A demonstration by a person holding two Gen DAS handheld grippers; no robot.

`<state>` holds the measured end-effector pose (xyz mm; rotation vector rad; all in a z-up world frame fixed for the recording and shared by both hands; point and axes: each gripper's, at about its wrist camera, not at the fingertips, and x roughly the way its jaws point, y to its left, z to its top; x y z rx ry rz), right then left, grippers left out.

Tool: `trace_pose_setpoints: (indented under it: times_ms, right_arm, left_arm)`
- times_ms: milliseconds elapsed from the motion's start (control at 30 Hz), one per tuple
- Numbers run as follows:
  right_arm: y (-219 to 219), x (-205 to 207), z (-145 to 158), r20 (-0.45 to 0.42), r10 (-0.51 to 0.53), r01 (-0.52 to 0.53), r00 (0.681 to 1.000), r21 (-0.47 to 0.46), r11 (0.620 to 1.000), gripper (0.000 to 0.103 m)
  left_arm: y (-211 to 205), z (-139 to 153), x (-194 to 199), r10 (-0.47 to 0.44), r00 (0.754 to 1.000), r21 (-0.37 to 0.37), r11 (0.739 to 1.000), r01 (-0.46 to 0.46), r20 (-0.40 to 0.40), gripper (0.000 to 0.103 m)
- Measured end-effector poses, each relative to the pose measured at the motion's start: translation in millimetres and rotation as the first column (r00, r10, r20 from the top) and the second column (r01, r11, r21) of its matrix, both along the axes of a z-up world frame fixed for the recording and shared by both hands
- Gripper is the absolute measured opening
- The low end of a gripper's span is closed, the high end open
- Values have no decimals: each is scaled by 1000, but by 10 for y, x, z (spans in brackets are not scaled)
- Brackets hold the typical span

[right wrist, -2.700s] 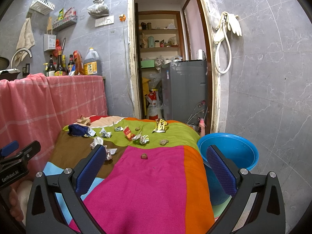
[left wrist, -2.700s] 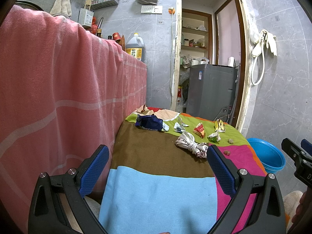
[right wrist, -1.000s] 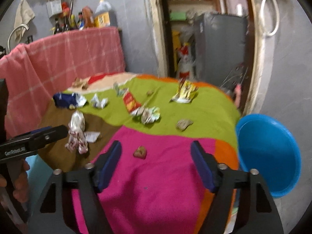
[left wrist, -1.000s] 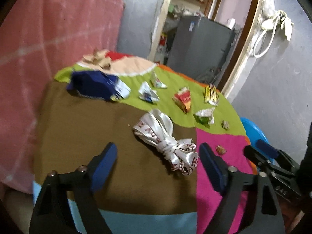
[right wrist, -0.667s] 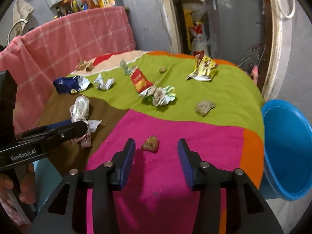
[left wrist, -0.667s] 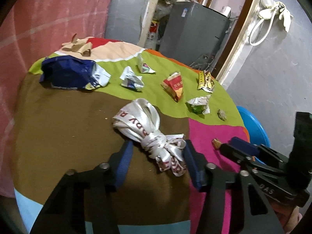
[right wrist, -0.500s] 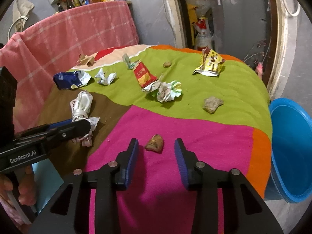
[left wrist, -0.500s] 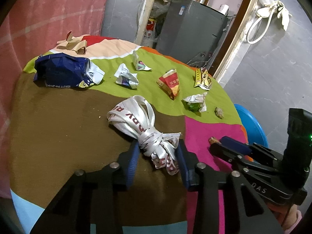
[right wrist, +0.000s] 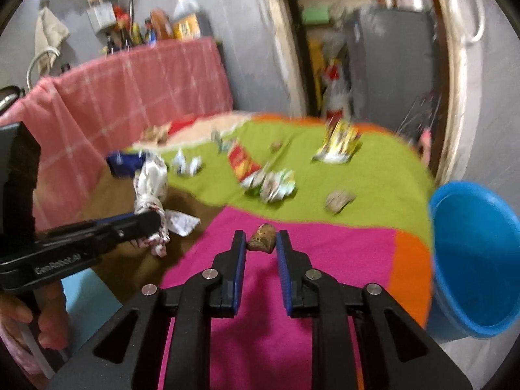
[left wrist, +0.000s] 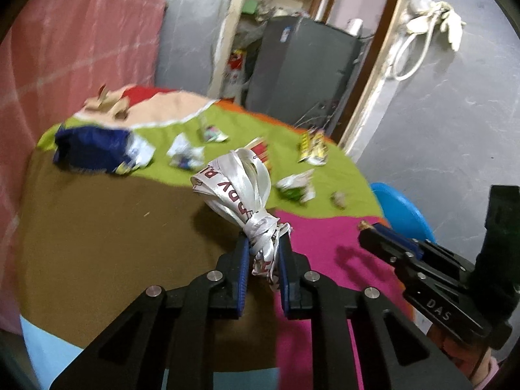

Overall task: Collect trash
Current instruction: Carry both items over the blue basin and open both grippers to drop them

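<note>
While both tools close, white ribbon bundle (left wrist: 242,195) clamped in left tool (left wrist: 264,253), brown scrap (right wrist: 261,241) between right tool (right wrist: 260,243) pads

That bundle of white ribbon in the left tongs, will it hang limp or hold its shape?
The ribbon bundle looks soft yet knotted, so it probably holds together. Its loops stand up above the left tongs, so likely light. Loose ends may dangle.

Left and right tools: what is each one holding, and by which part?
Left tool, jaws closing: the white printed ribbon bundle, pinched at its knotted end. Right tool: the small brown crumpled scrap, gripped by its two sides.
</note>
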<state>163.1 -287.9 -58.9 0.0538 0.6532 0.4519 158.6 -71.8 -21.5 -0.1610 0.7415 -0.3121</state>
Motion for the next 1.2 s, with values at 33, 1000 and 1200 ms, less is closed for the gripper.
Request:
trace_pose_setpoints:
  times_ms: [33, 1000, 1200]
  right_arm:
    - [-46, -57, 59, 39, -19, 19, 999, -1, 1000, 17]
    - [-2180, -263, 183, 241, -535, 543, 810, 36, 839, 18]
    - [-2327, -172, -12, 161, -564, 565, 810, 46, 824, 19]
  left_arm:
    - [-46, 31, -10, -10, 1000, -5, 1000, 10, 22, 13]
    - [-2648, 28, 815, -382, 919, 28, 924, 382, 98, 15]
    - [-2786, -199, 1061, -386, 923, 5, 923, 386, 4, 25]
